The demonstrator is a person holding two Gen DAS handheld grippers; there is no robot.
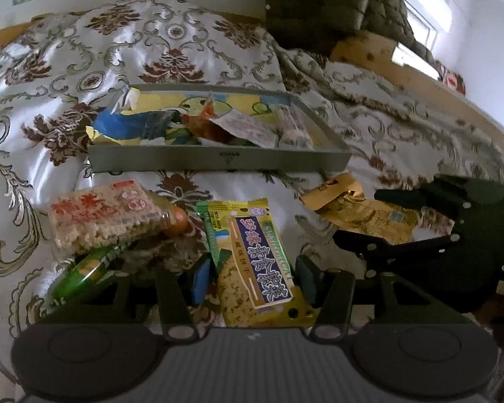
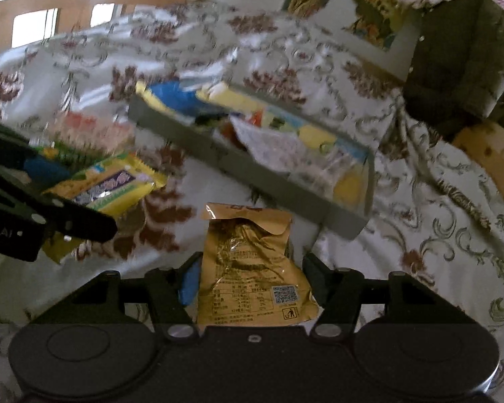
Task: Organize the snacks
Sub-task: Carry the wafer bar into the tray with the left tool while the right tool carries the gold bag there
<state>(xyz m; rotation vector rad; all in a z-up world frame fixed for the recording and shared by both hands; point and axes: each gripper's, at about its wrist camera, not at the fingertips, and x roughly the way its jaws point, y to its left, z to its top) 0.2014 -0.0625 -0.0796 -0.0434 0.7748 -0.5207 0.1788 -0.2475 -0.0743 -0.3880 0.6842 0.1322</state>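
A grey tray (image 1: 218,160) with several snack packets lies on the patterned bedspread; it also shows in the right wrist view (image 2: 285,194). My left gripper (image 1: 252,278) has its fingers on either side of a yellow biscuit packet (image 1: 255,262) with a blue label, jaws open around it. My right gripper (image 2: 252,282) straddles a gold snack bag (image 2: 252,268), jaws open on either side. In the left wrist view the right gripper (image 1: 359,215) shows over the gold bag (image 1: 363,215). The left gripper (image 2: 84,215) and yellow packet (image 2: 111,184) show in the right wrist view.
A clear rice-cracker packet (image 1: 107,218), an orange sausage (image 1: 178,223) and a green packet (image 1: 84,272) lie left of the yellow packet. A dark quilted jacket (image 1: 336,0) hangs at the back. A wooden bed rail (image 1: 420,77) runs along the right.
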